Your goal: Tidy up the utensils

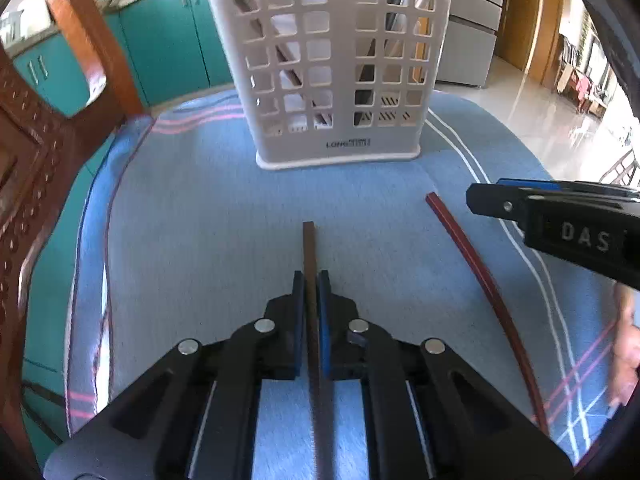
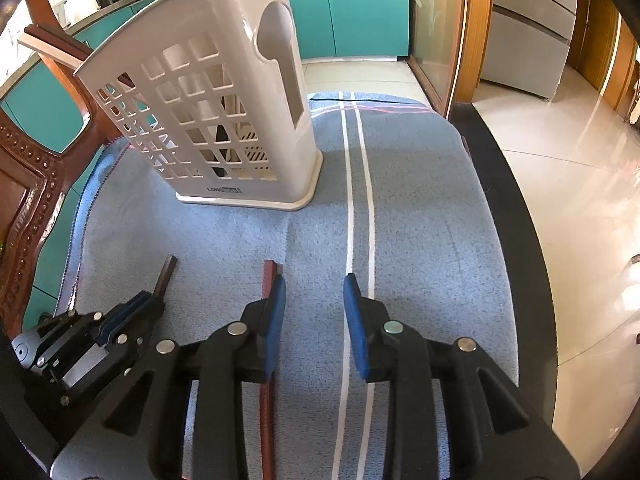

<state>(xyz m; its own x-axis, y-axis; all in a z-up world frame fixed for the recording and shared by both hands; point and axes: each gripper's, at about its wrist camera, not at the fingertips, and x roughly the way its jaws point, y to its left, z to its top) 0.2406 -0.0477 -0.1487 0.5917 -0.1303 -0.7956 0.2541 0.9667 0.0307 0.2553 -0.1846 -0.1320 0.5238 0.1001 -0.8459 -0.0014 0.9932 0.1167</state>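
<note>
A white slotted utensil holder (image 1: 332,68) stands upright on the blue cloth; it also shows in the right wrist view (image 2: 216,120), with dark utensils inside. My left gripper (image 1: 311,280) is shut on a brown chopstick (image 1: 309,248) that lies along the cloth and points at the holder. A red chopstick (image 1: 472,276) lies on the cloth to its right. My right gripper (image 2: 314,284) is open, low over the cloth, with the red chopstick (image 2: 269,276) just outside and under its left finger. The left gripper (image 2: 132,312) and brown chopstick (image 2: 166,274) show at lower left.
The blue striped cloth (image 2: 420,208) covers a dark table (image 2: 516,208). A carved wooden chair back (image 1: 36,152) stands at the left. Teal cabinets (image 1: 168,36) lie behind. A tiled floor (image 2: 580,152) drops off to the right.
</note>
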